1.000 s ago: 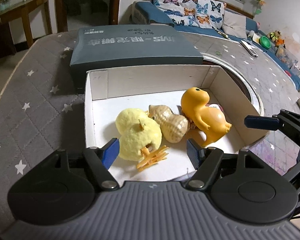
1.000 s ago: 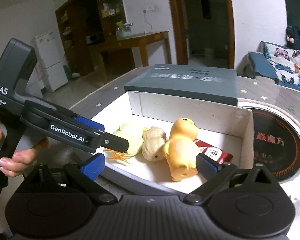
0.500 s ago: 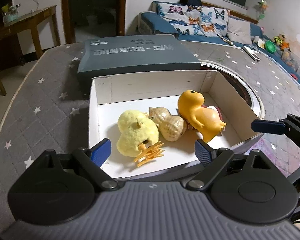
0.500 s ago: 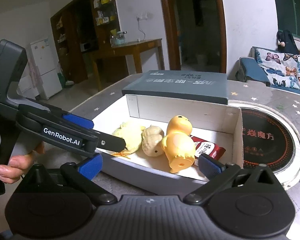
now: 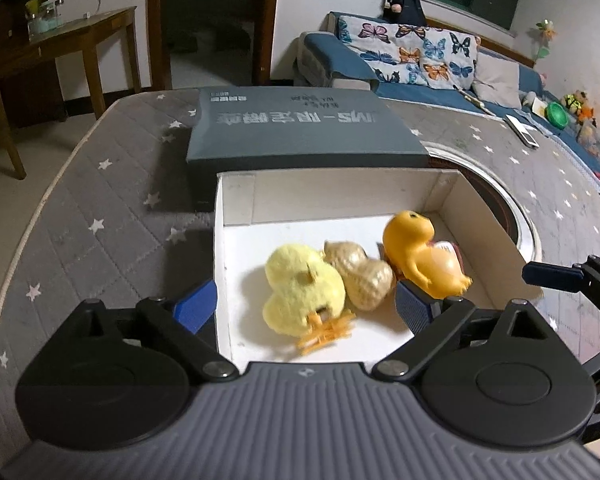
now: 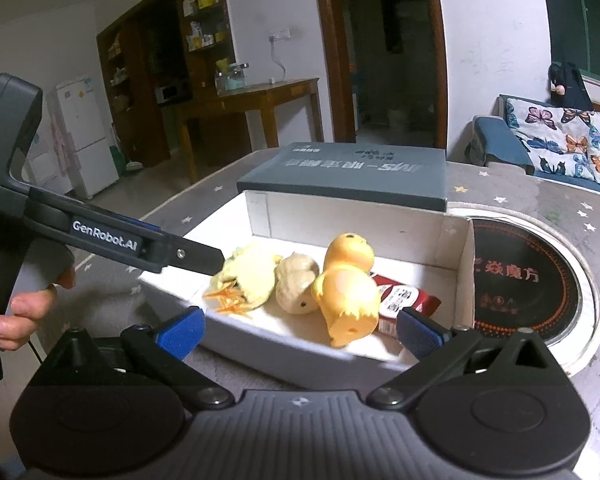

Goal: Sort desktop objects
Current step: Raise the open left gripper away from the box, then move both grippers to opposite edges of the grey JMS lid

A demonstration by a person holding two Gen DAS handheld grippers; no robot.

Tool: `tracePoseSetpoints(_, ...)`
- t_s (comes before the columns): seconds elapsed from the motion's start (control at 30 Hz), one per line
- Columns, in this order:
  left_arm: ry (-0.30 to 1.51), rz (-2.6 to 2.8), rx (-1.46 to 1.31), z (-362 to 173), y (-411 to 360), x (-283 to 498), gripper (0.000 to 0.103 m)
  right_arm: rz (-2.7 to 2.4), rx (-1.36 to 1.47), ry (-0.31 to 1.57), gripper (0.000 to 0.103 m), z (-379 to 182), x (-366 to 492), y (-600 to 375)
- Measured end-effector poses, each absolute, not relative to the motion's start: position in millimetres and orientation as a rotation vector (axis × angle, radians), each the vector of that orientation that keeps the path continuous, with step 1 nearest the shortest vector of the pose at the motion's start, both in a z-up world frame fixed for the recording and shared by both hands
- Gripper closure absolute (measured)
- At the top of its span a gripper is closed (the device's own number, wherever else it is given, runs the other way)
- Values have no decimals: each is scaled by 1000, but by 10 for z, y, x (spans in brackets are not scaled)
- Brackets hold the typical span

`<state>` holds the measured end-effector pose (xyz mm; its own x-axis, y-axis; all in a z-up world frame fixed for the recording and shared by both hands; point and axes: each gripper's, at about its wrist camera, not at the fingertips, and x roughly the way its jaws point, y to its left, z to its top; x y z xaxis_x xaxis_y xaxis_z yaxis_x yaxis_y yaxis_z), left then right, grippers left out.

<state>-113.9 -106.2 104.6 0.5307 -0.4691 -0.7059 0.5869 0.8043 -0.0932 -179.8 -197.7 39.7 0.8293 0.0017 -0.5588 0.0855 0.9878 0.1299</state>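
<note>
Left wrist view: the white box (image 5: 480, 216) sits on the star-patterned table (image 5: 100, 216), directly in front of its grey lid (image 5: 300, 128). Four items lie in a row across the box floor. From the box's left wall toward its right wall: fuzzy chick (image 5: 300, 292), peanut (image 5: 360, 272), orange duck (image 5: 424, 256), red packet (image 5: 450, 248), mostly hidden behind the duck.

Left gripper (image 5: 306, 306): spread wide, holding nothing. It hangs over the box's near edge. The chick lies straight ahead, between the blue fingertips (image 5: 194, 306). The left gripper appears the nearer one to the chick and peanut.

Right gripper (image 6: 298, 326): spread wide, holding nothing. It sits just outside the box's near wall. In the right wrist view the duck (image 6: 346, 284) lies straight ahead, with the packet (image 6: 404, 298) beside it toward the right fingertip.

Orientation of items:
- Chick: on its side, orange feet toward the box's near wall.
- Peanut: long axis runs diagonally, far-left to near-right.
- Duck: on its side, head toward the box's far wall, base toward the near wall; long axis near-to-far.

Judgement: all visible items already rest inside the box, so sorting looks largely complete.
</note>
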Motion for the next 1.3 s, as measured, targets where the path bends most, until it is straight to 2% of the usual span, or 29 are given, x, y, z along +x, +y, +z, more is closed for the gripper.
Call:
tracePoseSetpoints(0.9,777,-551,298,985,-1428,-888,8,-58,188,668,0,520,-1493,-2689)
tracePoseSetpoints(1.3,763,-520,288,1147,-1551,-377,8,-44,199,681,0,704,-1139,-3139)
